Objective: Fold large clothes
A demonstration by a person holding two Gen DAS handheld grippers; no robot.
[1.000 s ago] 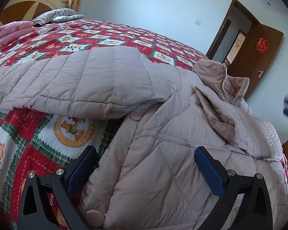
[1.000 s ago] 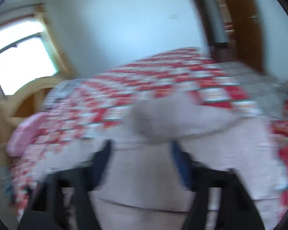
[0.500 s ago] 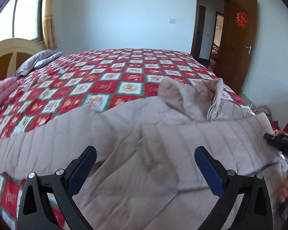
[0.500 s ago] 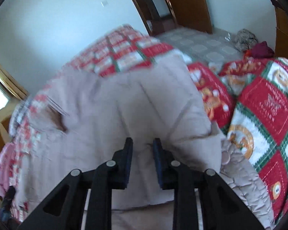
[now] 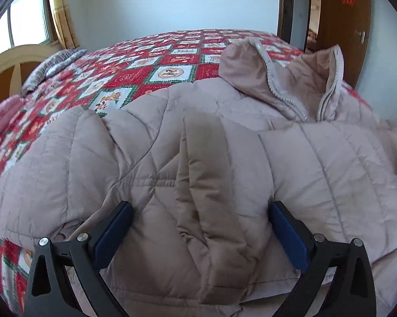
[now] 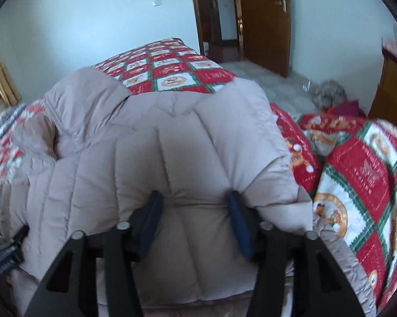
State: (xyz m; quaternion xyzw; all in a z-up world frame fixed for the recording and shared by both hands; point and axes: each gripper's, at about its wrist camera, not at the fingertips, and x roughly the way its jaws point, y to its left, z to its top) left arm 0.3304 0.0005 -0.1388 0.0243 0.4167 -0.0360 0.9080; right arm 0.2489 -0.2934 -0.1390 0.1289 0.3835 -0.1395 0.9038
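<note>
- Left gripper (image 5: pixel 201 227): nearest item in the left wrist view; jaws spread wide, blue pads (image 5: pixel 113 235) standing apart over the jacket, pressing on nothing.
- Right gripper (image 6: pixel 194 222): jaws have just been opening and now stand about half apart; a puffed fold of jacket bulges between the pads (image 6: pixel 238 224), which lie against it at the sides without pinching it flat.
- Jacket (image 5: pixel 198 158): pale pink, quilted; lies spread on the bed directly under and ahead of both grippers, one panel folded over the body.
- Collar (image 5: pixel 277 79): zip-edged, standing open at the jacket's far end, beyond the left gripper.
- Quilt (image 5: pixel 145 66): red, white and green checks with bear prints; covers the bed beneath and beyond the jacket.
- Pillow (image 5: pixel 53 66): striped, far left by the headboard.
- Door (image 6: pixel 264 21): brown wood, open, at the far wall.
</note>
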